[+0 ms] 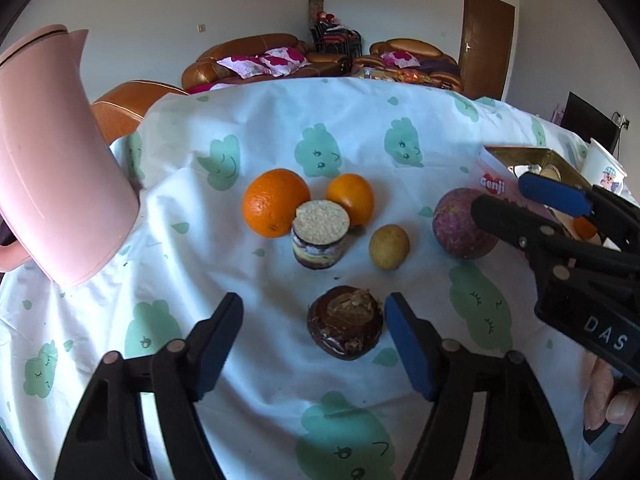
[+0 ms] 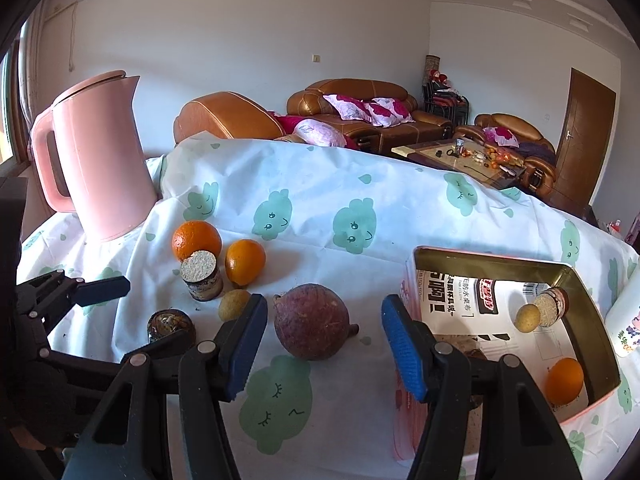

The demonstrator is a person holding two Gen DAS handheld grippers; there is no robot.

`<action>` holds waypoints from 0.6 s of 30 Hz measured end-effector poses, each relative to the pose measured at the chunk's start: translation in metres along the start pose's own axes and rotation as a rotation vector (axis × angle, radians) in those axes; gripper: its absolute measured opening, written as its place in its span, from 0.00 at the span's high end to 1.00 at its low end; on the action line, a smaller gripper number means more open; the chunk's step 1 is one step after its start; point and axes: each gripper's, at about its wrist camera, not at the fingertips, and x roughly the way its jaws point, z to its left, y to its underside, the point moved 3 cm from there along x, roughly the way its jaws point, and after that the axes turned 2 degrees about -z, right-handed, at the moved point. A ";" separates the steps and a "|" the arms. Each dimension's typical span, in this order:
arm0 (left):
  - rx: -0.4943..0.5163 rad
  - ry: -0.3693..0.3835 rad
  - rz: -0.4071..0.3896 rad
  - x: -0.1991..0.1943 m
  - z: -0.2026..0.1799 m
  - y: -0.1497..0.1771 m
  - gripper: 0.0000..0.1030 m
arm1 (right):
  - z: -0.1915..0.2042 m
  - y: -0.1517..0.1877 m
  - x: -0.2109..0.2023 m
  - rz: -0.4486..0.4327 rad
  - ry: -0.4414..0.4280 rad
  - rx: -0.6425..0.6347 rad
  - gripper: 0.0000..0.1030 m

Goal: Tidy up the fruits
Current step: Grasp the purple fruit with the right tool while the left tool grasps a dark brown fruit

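Observation:
On the cloth lie two oranges [image 1: 276, 202] [image 1: 350, 198], a cut layered cylinder [image 1: 320, 236], a small yellow fruit [image 1: 389, 247], a dark brown round fruit [image 1: 344, 328] and a purple-red round fruit [image 2: 312, 326]. My left gripper [image 1: 314, 340] is open around the brown fruit. Its right pad is almost at the skin and its left pad is well clear. My right gripper [image 2: 324, 340] is open around the purple-red fruit, with gaps on both sides. An open tin box [image 2: 492, 258] to the right holds an orange [image 2: 565, 380], a yellow fruit [image 2: 525, 319] and another cut cylinder [image 2: 550, 306].
A tall pink kettle [image 2: 100, 160] stands at the table's back left. A white printed cup [image 2: 628, 328] sits just right of the tin. The patterned cloth [image 1: 360, 128] covers the whole table. Sofas and a coffee table lie beyond its far edge.

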 end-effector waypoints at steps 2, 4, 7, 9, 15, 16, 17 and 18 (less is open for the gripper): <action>-0.001 0.024 -0.003 -0.001 -0.001 0.000 0.41 | 0.002 -0.001 0.007 0.021 0.007 -0.011 0.40; 0.006 0.049 -0.004 -0.002 -0.003 0.000 0.51 | 0.007 -0.001 0.016 0.048 0.014 -0.032 0.40; 0.000 0.061 -0.009 -0.004 -0.004 0.001 0.61 | 0.012 0.004 0.028 0.097 0.029 -0.069 0.40; -0.027 0.055 -0.012 -0.004 0.002 0.001 0.61 | 0.012 0.006 0.034 0.125 0.031 -0.074 0.40; -0.168 -0.016 -0.108 -0.019 0.033 -0.002 0.61 | 0.022 0.011 0.041 0.174 0.074 -0.147 0.50; -0.175 -0.049 -0.137 -0.024 0.037 -0.003 0.61 | 0.023 0.011 0.040 0.174 0.071 -0.151 0.50; -0.180 -0.082 -0.164 -0.028 0.041 -0.005 0.61 | 0.023 0.012 0.038 0.171 0.067 -0.150 0.50; -0.186 -0.109 -0.187 -0.031 0.044 -0.006 0.61 | 0.022 0.012 0.035 0.166 0.058 -0.143 0.50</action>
